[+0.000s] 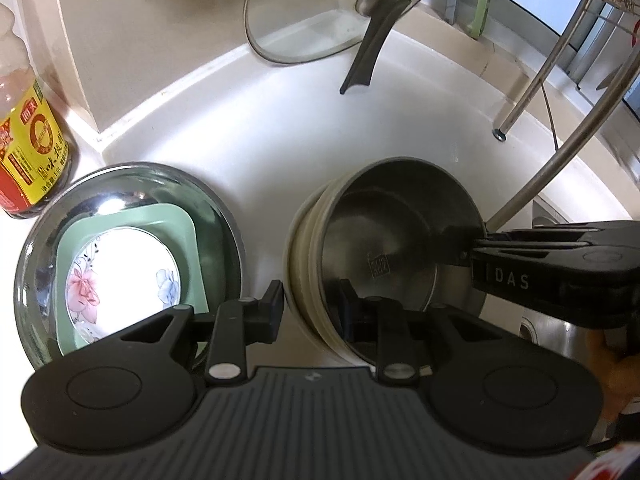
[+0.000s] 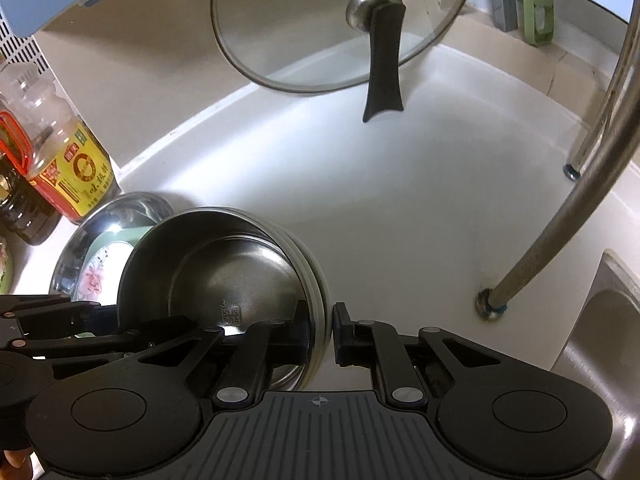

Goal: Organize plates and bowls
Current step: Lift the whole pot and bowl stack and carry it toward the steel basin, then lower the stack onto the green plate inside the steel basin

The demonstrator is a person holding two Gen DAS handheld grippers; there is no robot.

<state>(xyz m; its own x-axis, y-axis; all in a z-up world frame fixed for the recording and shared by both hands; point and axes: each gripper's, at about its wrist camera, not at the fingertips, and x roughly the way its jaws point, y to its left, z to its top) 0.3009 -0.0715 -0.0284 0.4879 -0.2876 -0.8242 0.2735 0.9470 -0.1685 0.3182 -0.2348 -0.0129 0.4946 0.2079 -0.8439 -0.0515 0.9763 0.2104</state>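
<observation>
Steel bowl (image 1: 400, 248): round, brushed, cream-ribbed outside, tilting on white counter (image 1: 280, 152).
Left gripper (image 1: 310, 304): straddling its rim, pinching.
Right gripper (image 2: 320, 330): clamping opposite rim.

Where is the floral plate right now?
Left wrist view, lower left: the floral plate lies in a green square dish inside a steel basin, beside the bowl stack and in front of the oil bottle.
</observation>
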